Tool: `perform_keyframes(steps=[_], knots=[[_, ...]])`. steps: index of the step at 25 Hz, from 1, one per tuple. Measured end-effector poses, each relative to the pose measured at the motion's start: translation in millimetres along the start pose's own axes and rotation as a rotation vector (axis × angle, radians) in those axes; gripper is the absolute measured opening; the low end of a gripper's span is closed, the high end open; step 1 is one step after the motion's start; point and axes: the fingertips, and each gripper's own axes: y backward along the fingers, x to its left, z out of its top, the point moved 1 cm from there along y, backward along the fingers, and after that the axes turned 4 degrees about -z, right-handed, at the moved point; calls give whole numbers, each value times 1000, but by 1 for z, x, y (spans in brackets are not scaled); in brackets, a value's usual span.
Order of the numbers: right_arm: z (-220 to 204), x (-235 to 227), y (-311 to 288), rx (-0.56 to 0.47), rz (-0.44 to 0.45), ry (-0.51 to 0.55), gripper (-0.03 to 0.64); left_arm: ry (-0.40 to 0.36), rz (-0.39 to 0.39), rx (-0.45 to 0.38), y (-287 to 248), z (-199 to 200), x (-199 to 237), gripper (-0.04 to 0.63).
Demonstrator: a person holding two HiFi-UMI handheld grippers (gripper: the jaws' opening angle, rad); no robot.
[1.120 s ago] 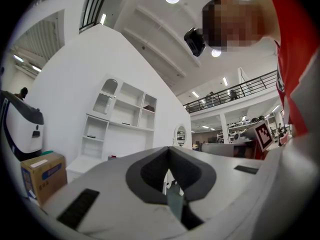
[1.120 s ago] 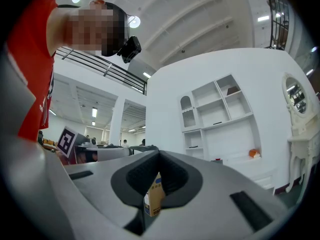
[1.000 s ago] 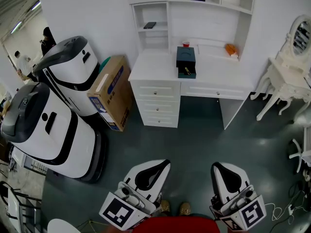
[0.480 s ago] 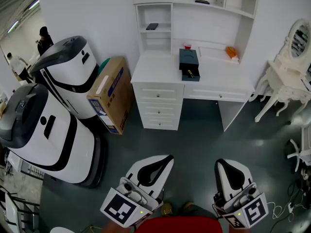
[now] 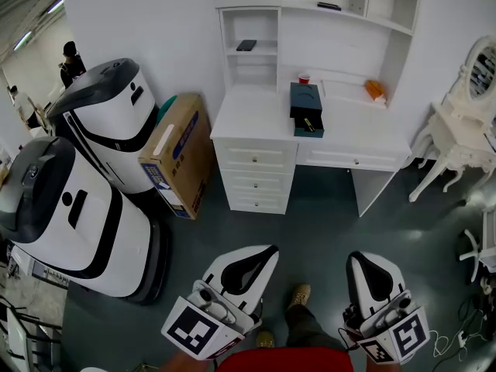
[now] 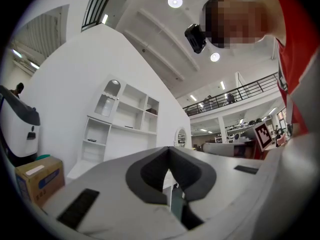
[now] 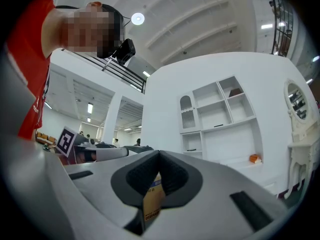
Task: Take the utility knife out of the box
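Shoe (image 5: 299, 294) stepped fwd | box (image 5: 305, 99) open on desk (image 5: 248, 115) | knife (image 5: 308, 124) inside

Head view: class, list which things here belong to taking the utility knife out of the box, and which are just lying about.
Belong to the job:
dark box, open on the white desk
yellow-and-black item in it, probably the knife
left gripper and right gripper, both shut and empty

Just lying about:
cardboard box
white machines
red cup
orange object
dressing table

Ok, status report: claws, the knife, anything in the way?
Left claw and right claw shut, empty. Utility knife in box on desk, far off. Nothing in between.
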Motion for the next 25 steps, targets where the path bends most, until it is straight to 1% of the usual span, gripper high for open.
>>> perform_keyframes(steps=[4,8,11,12,25], knots=[[-4,-21,-23,-9,15,-7,-5,-1,15,7,-23,-4,20,14],[-10,-51,-50,-11,23,-10,-5,10,26,23,-53,-11,43,14],[-13,-77,-73,-18,29,-9,-5,-18,52,-31,-80,-7,67,14],[-14,-86,-80,-19,32,-10,-5,-22,62,-36,-89,-7,75,14],[-21,-210,-175,-7,104,-17,-5,-43,160,-1,-211,-18,154,14]])
